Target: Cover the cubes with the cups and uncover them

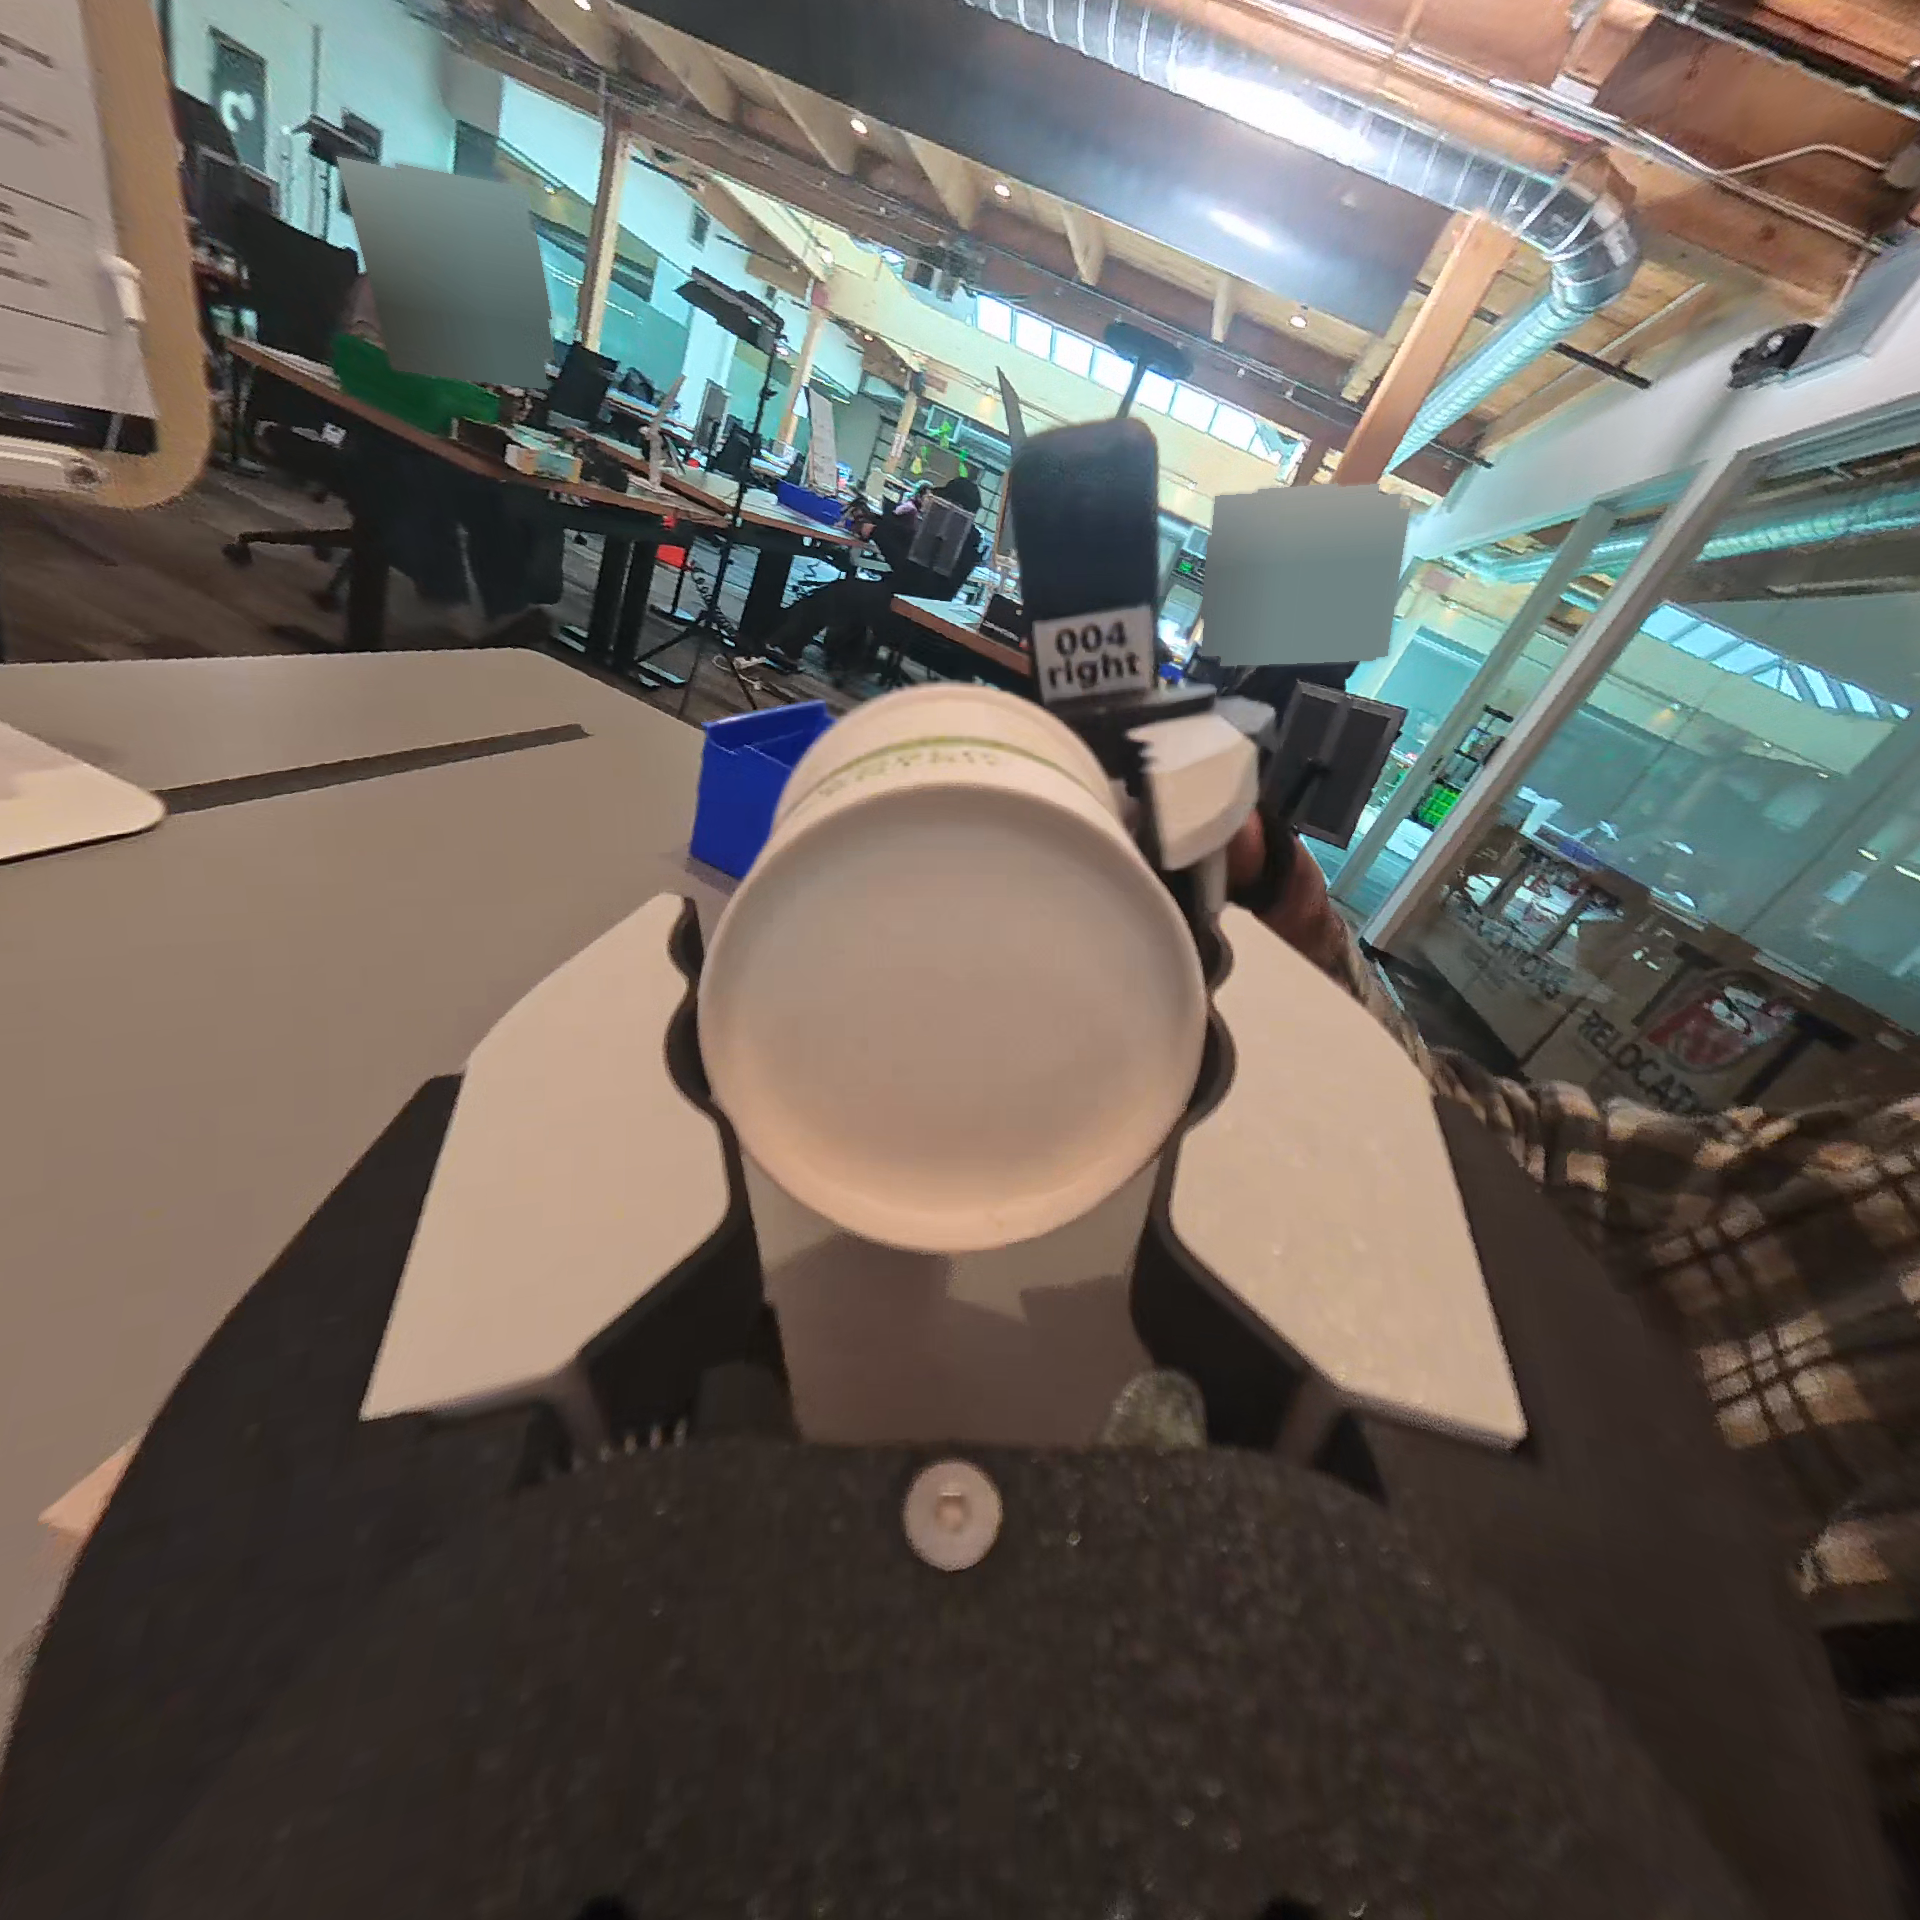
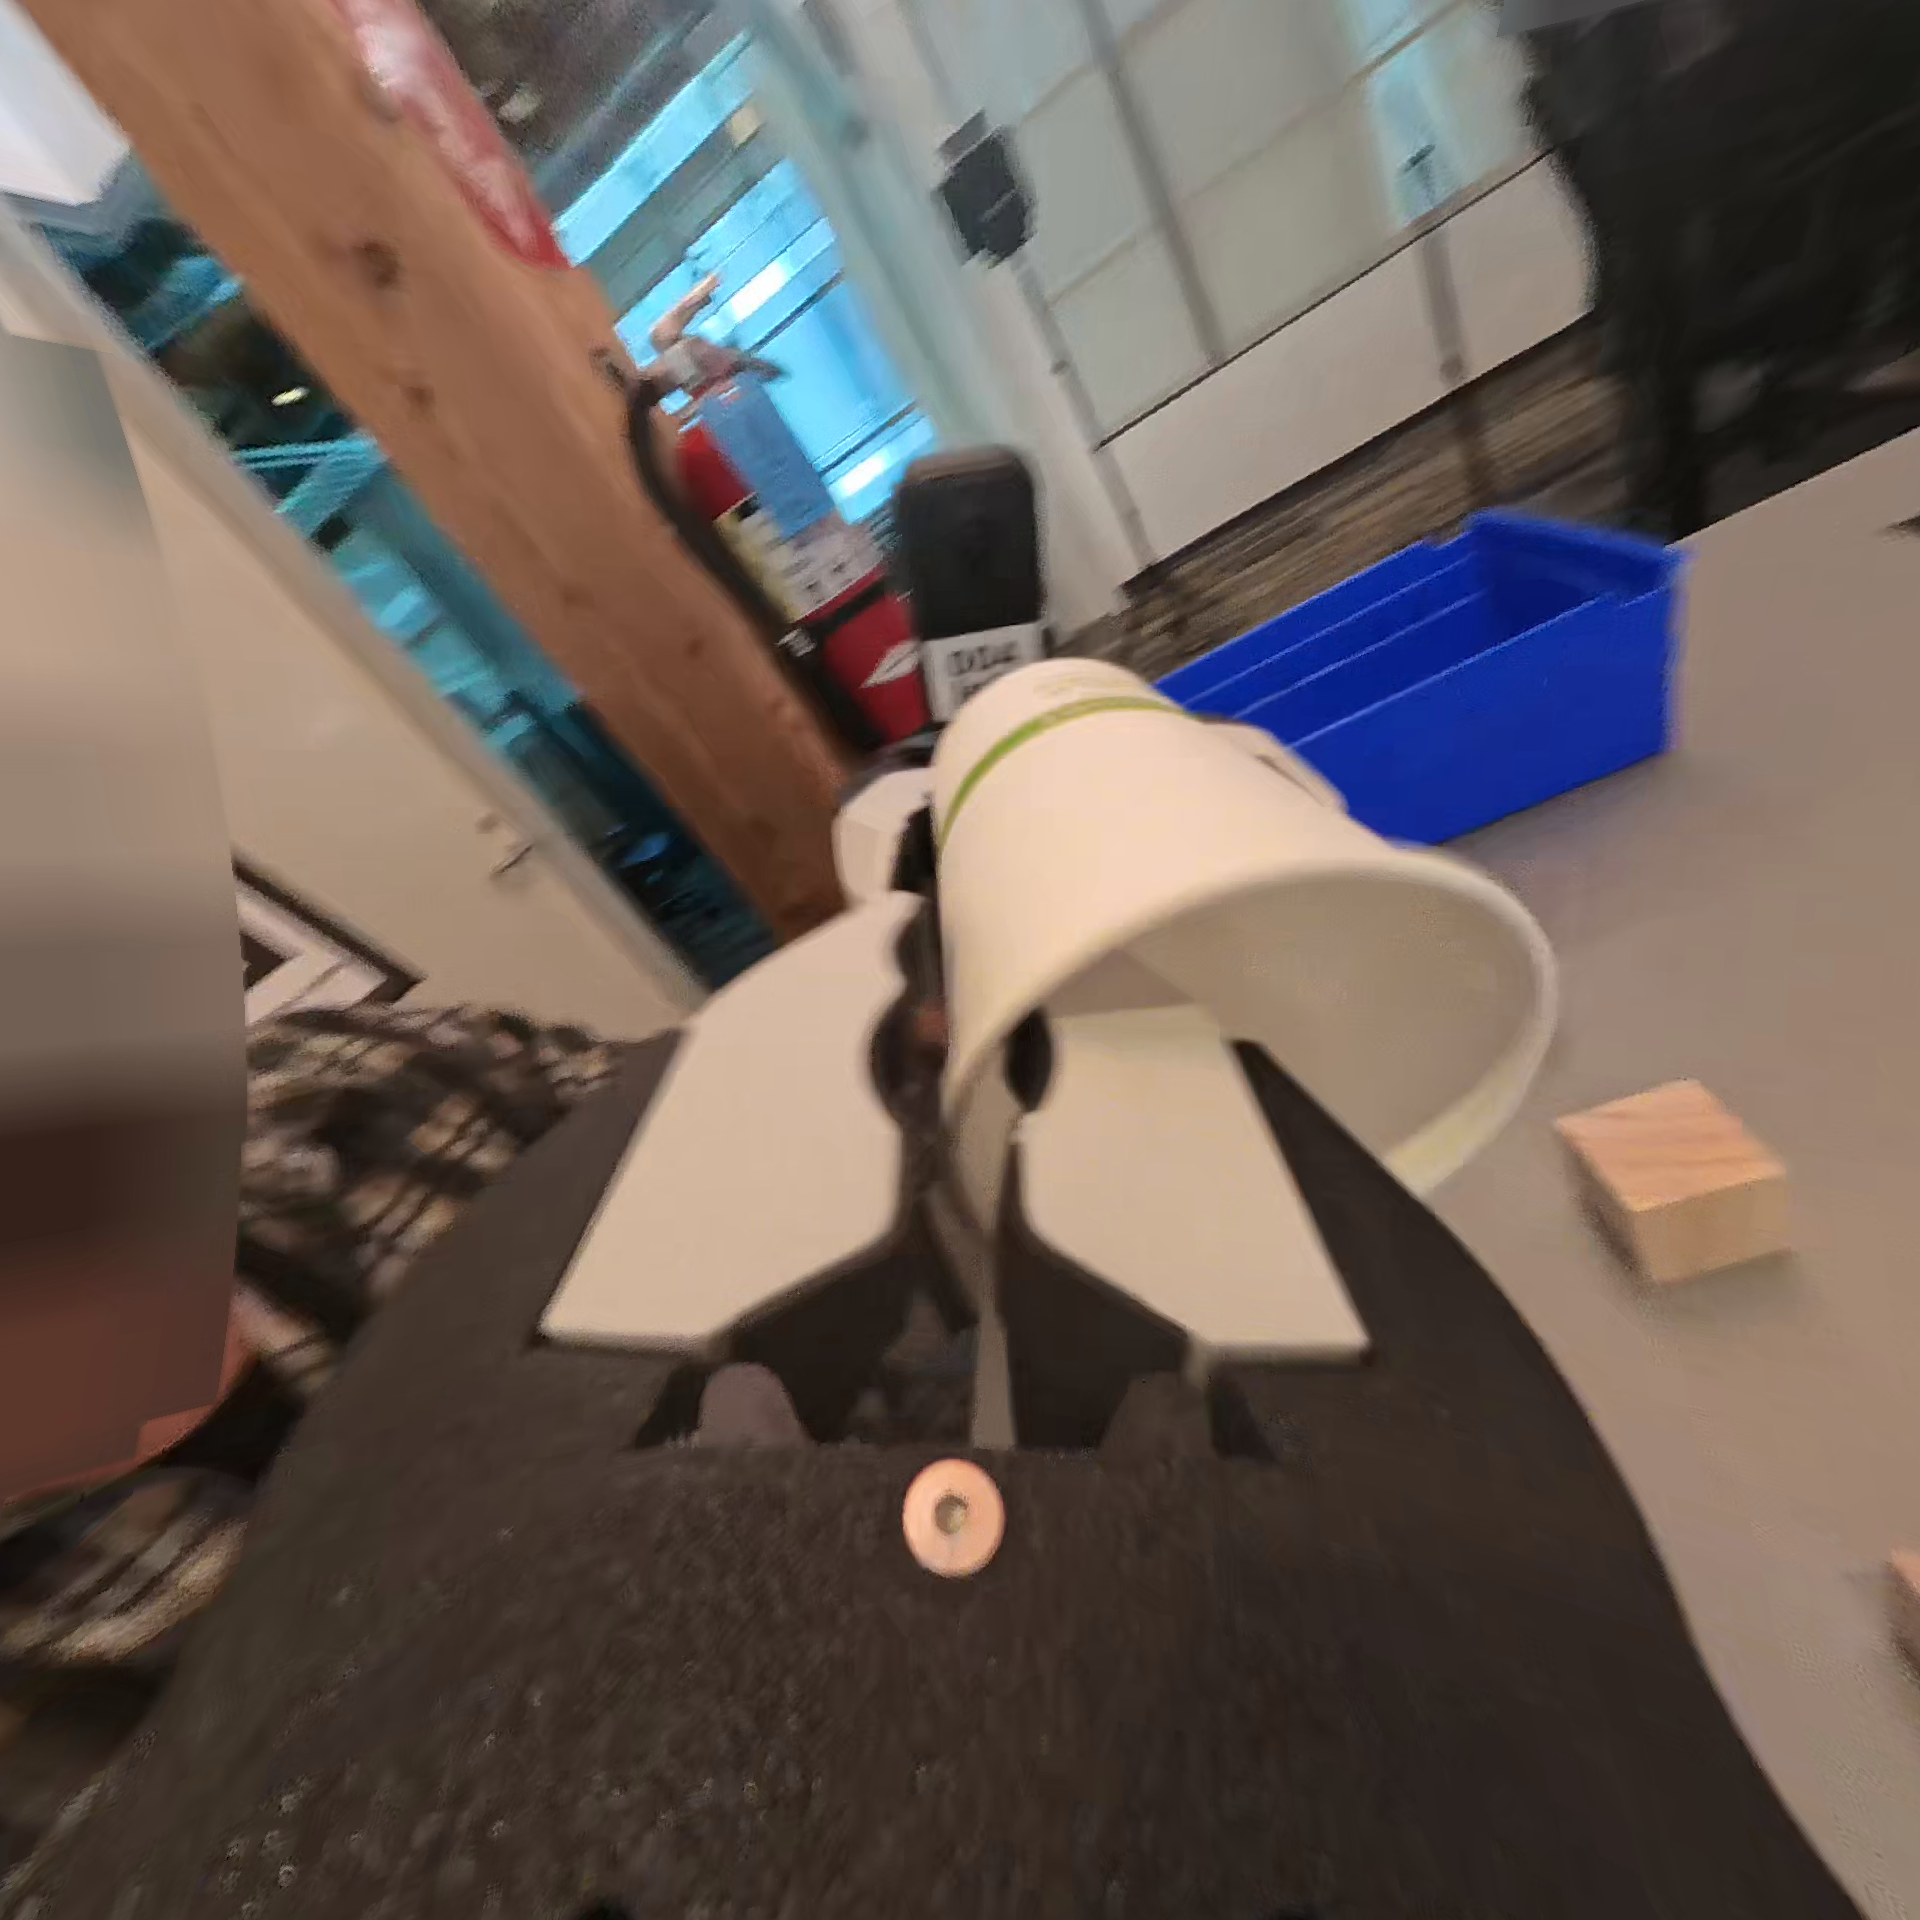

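Note:
A white paper cup point(image 1: 951, 1049) with a green ring lies sideways in the air, its base toward the left wrist camera. My left gripper point(image 1: 951, 925) is shut on its base end, one finger on each side. My right gripper point(image 2: 935, 987) is shut on the cup's wall point(image 2: 1195, 894) at the open rim, with one finger inside the cup and one outside. Each gripper shows at the cup's far end in the other's view: the right one point(image 1: 1184, 790) and the left one point(image 2: 971, 561). A wooden cube point(image 2: 1673, 1184) sits uncovered on the grey table point(image 2: 1766, 883). A second cube point(image 2: 1907, 1590) peeks in at the right edge.
A blue plastic bin point(image 2: 1455, 686) stands on the table beyond the cup; it also shows in the left wrist view point(image 1: 748, 779). A plaid sleeve point(image 1: 1662, 1247) is on the right. A wooden post point(image 2: 468, 416) and a fire extinguisher point(image 2: 810, 561) stand off the table.

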`<action>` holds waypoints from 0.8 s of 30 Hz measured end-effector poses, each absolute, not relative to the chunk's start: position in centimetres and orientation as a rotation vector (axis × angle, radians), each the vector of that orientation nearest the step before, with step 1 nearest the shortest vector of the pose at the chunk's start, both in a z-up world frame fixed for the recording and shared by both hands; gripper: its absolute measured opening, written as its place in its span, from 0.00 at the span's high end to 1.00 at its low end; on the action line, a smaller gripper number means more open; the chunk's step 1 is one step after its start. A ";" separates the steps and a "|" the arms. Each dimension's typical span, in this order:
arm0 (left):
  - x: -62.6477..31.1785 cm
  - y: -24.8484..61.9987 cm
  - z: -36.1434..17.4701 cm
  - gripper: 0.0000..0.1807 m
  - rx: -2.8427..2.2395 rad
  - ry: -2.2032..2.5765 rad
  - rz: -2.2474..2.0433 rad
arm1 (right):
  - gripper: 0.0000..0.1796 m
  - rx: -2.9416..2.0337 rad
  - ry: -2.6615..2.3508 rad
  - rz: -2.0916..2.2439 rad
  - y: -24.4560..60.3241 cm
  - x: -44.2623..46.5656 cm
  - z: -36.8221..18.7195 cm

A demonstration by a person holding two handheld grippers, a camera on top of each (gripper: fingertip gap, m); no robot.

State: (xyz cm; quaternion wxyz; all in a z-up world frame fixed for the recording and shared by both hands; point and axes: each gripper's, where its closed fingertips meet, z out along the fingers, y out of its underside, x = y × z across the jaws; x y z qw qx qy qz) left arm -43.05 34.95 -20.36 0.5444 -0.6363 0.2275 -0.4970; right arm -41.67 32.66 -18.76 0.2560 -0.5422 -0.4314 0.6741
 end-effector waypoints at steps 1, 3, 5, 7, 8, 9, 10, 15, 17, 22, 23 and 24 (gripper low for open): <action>-42.7 34.7 -20.4 0.51 -1.498 0.552 -1.196 | 0.98 -1.492 -1.205 1.862 32.3 -41.4 -18.6; -42.4 34.3 -20.7 0.51 -1.493 0.557 -1.205 | 0.99 -1.540 -1.258 1.828 32.1 -40.7 -18.4; -42.7 34.1 -21.1 0.49 -1.512 0.555 -1.162 | 0.98 -1.585 -1.340 1.711 32.3 -39.4 -17.9; -43.1 33.7 -21.9 0.47 -1.567 0.574 -1.092 | 0.98 -1.660 -1.404 1.532 33.3 -37.3 -17.0; -43.4 33.5 -22.2 0.46 -1.593 0.585 -1.059 | 0.98 -1.719 -1.444 1.399 34.1 -36.0 -16.8; -43.5 33.1 -22.5 0.45 -1.609 0.597 -1.035 | 0.98 -1.787 -1.483 1.239 35.1 -34.5 -16.9; -43.7 32.8 -22.6 0.45 -1.618 0.605 -1.015 | 0.98 -1.855 -1.523 1.080 36.1 -32.8 -17.1; -44.4 31.2 -23.0 0.46 -1.616 0.620 -0.975 | 0.98 -2.250 -1.676 0.421 39.1 -24.0 -19.3; -44.5 31.1 -23.3 0.47 -1.610 0.610 -0.974 | 0.98 -2.366 -1.706 0.246 39.4 -21.5 -20.4; -44.9 30.8 -23.5 0.47 -1.632 0.642 -0.937 | 0.98 -2.539 -1.819 0.059 38.1 -19.1 -24.1; -44.9 30.8 -23.3 0.47 -1.626 0.644 -0.936 | 0.98 -2.554 -1.837 0.039 38.0 -19.0 -24.8; -45.0 30.7 -23.3 0.47 -1.625 0.646 -0.943 | 0.98 -2.565 -1.852 0.005 37.9 -18.9 -25.5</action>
